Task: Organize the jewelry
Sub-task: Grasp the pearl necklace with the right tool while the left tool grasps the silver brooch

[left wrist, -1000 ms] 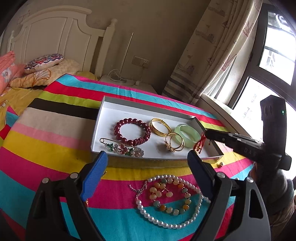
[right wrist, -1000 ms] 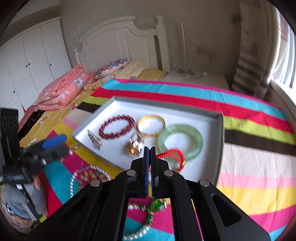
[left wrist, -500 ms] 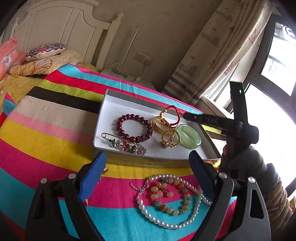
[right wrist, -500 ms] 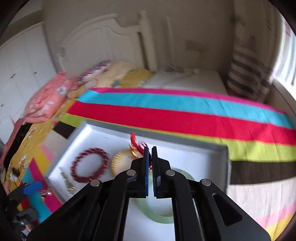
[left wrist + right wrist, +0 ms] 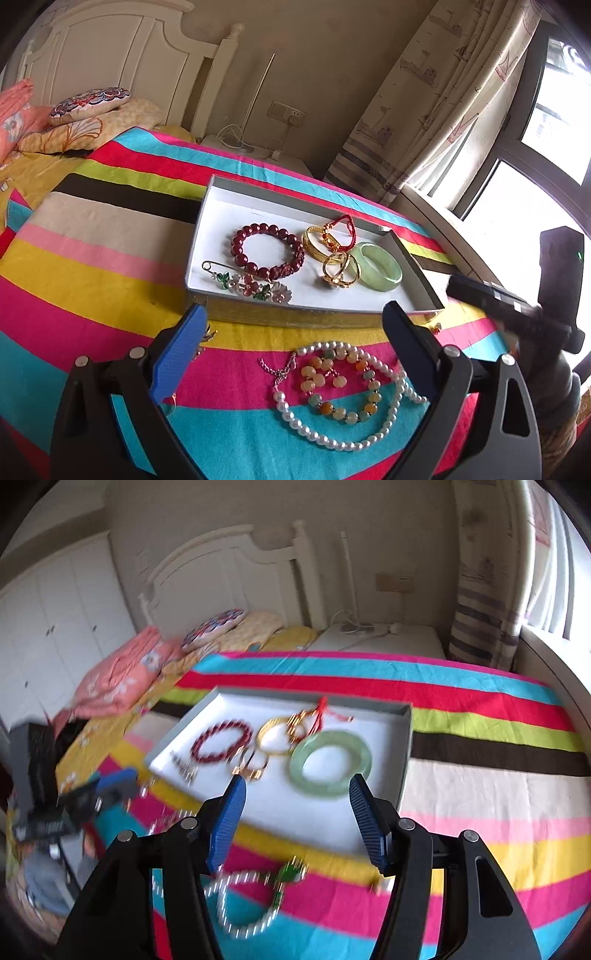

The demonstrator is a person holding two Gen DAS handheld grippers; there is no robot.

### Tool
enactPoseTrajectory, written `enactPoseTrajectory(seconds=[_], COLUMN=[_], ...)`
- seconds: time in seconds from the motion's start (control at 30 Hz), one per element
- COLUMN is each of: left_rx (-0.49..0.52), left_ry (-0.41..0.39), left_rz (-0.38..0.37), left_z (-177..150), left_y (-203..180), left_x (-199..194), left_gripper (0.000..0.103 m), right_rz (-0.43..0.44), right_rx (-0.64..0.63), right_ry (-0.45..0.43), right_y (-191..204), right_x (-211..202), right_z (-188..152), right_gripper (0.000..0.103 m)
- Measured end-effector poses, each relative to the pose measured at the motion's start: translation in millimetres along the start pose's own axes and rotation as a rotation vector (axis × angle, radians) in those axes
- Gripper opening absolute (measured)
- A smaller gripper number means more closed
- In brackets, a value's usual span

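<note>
Over tray (image 5: pixel 404 738), right gripper (image 5: pixel 297 801) agape, empty

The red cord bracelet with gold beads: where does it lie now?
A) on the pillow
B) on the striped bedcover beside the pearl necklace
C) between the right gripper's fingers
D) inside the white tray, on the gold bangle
D: the red cord bracelet with gold beads lies in the white tray, overlapping the gold bangle.
</note>
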State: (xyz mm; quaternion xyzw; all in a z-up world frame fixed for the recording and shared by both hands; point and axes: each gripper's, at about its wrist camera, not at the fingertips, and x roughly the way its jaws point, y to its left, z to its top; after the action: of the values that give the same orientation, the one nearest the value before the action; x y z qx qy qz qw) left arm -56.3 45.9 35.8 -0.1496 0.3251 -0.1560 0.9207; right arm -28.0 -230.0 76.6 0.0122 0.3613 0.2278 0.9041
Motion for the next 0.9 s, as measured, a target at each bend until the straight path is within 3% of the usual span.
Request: enactPoseTrajectory(seconds=[0.23, 0.57, 0.73, 0.9], left_rx=[0.025, -0.078, -0.233, -0.235], left_ry=[0.021, -0.068, -0.083, -0.079], left_rz=[0.008, 0.079, 0.033, 0.022], left_z=[-14.5, -29.4, -30.7, -30.7], left_y=[0.2, 41.1, 75.3, 76.9], left_x=[-20.0, -66.0, -72.2, -73.0], left_gripper=[0.095, 0.095, 0.095, 0.095], right_rz=[-0.023, 0.179, 0.224, 0.195], right_rx=[-0.073, -0.252, -0.35, -0.41], right_ry=[0.135, 0.114, 0.163, 0.212], right_y=[18.7, 90.7, 135.4, 161.1], right_x=[0.0, -11.3, 8.9, 34.5], right_z=[-56.4, -71.5, -71.7, -67.4], right_gripper=[0.058, 0.057, 0.042, 0.035])
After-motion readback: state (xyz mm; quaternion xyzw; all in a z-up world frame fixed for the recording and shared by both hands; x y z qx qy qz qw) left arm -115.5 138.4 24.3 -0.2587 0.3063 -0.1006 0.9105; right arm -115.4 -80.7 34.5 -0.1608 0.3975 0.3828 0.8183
